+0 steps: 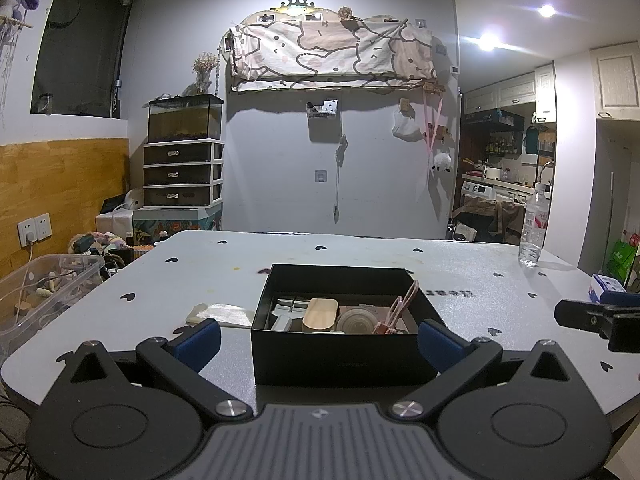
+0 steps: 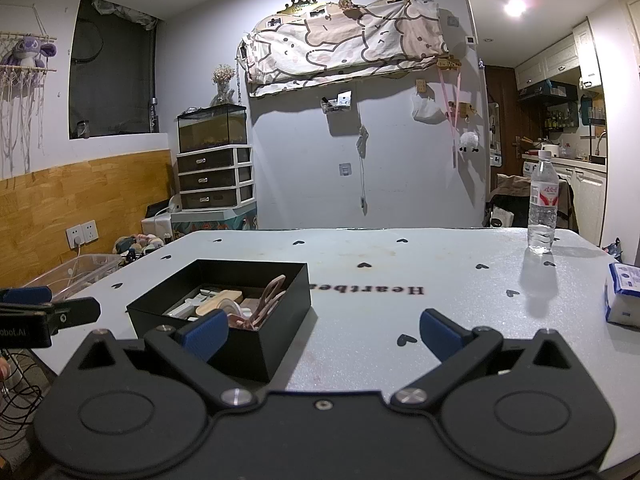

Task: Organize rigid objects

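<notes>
A black open box (image 1: 344,354) stands on the white table near its front edge; it also shows in the right wrist view (image 2: 260,354). Inside lie a wooden oval piece (image 1: 320,313), a tape roll (image 1: 357,321), pink scissors (image 1: 394,314) and white parts. A flat pale object (image 1: 222,314) lies on the table left of the box. My left gripper (image 1: 318,342) is open and empty, its fingers either side of the box's near wall. My right gripper (image 2: 320,334) is open and empty, right of the box.
A water bottle (image 2: 542,204) stands at the far right of the table (image 2: 400,264). A blue and white carton (image 2: 624,296) lies at the right edge. A clear plastic bin (image 1: 44,292) sits left of the table. A wall and drawers stand behind.
</notes>
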The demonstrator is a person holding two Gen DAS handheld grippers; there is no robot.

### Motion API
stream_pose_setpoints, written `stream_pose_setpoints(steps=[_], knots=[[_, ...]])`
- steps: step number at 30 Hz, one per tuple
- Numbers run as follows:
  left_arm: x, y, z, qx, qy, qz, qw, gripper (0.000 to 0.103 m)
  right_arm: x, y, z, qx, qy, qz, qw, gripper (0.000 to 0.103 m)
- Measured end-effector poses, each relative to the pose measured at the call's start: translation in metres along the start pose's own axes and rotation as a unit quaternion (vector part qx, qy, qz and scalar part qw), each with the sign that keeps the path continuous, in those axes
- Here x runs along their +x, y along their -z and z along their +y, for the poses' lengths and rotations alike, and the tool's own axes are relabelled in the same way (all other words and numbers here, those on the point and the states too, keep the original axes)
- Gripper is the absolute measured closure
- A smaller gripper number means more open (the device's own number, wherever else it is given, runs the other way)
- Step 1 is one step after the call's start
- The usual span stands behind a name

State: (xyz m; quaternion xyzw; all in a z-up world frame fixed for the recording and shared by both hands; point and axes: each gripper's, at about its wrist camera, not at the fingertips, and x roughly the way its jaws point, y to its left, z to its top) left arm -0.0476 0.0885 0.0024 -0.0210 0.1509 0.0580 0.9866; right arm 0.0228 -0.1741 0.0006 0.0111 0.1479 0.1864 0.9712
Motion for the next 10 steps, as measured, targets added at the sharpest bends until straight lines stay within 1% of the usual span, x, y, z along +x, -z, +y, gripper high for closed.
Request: stream_pose_setpoints(steps=[10], knots=[[0.0002, 0.0016, -0.0010, 0.001, 0.001, 0.000, 1.0000, 0.000, 0.0000, -0.0002, -0.0002, 0.000, 0.000, 0.000, 1.000, 0.000]])
